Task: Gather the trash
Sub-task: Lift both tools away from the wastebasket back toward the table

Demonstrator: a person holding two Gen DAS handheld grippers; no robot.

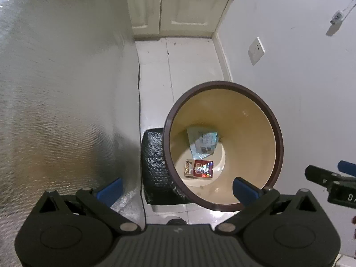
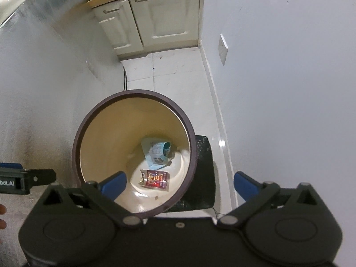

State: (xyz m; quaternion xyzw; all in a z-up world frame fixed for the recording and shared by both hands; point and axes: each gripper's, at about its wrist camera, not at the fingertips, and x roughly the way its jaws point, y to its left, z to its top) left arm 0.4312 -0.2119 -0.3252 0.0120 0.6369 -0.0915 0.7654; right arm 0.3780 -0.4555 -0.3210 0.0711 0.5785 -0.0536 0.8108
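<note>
A round trash bin with a dark brown rim [image 1: 278,133] [image 2: 191,138] and cream inside stands on the floor below both grippers. On its bottom lie a red and gold wrapper [image 1: 199,169] [image 2: 155,179] and a pale blue packet [image 1: 203,142] [image 2: 156,151]. My left gripper [image 1: 178,188] hangs above the bin's near left edge, open, with nothing between its blue pads. My right gripper [image 2: 179,183] hangs above the bin's near right edge, open and empty too. Each gripper shows at the side of the other's view.
A black textured block [image 1: 154,166] [image 2: 203,173] sits on the floor against the bin. A silvery foil-covered surface [image 1: 62,89] rises on the left, a white wall with a socket plate [image 1: 255,51] on the right. Cream cabinet doors [image 2: 153,15] close the far end of the white tiled floor.
</note>
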